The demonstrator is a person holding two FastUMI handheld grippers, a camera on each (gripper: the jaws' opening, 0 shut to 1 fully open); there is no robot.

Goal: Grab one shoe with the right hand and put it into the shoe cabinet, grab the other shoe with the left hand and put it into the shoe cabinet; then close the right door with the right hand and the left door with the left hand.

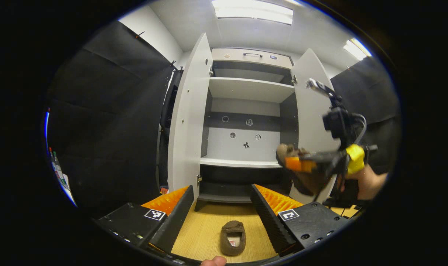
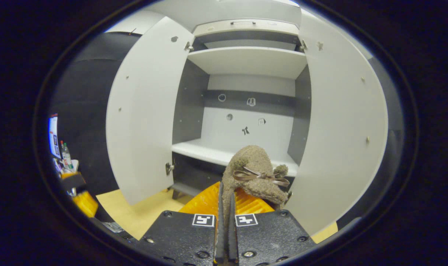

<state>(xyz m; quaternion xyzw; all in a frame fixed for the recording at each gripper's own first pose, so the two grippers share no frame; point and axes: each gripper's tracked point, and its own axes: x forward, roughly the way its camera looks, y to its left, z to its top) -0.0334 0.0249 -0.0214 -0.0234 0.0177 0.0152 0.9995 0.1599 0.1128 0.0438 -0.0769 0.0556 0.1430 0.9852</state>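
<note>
A brown fuzzy slipper [image 1: 232,237] lies on the wooden floor between the wide-apart fingers of my left gripper [image 1: 221,212], which is open above it. The shoe cabinet [image 1: 246,122] stands ahead with both doors swung out. In the left gripper view my right gripper [image 1: 296,162], held by a hand, carries the other brown slipper [image 1: 307,177] in the air beside the right door. In the right gripper view that slipper [image 2: 255,173], with a small ribbon bow, is pinched at its rim by my right gripper [image 2: 225,207], in front of the middle shelf [image 2: 209,151].
The left door [image 1: 187,122] and right door [image 1: 310,111] stand open on both sides of the shelves. Black cloth walls flank the cabinet. Bottles [image 2: 63,155] stand on a small stand at the far left. The floor [image 1: 205,229] is light wood.
</note>
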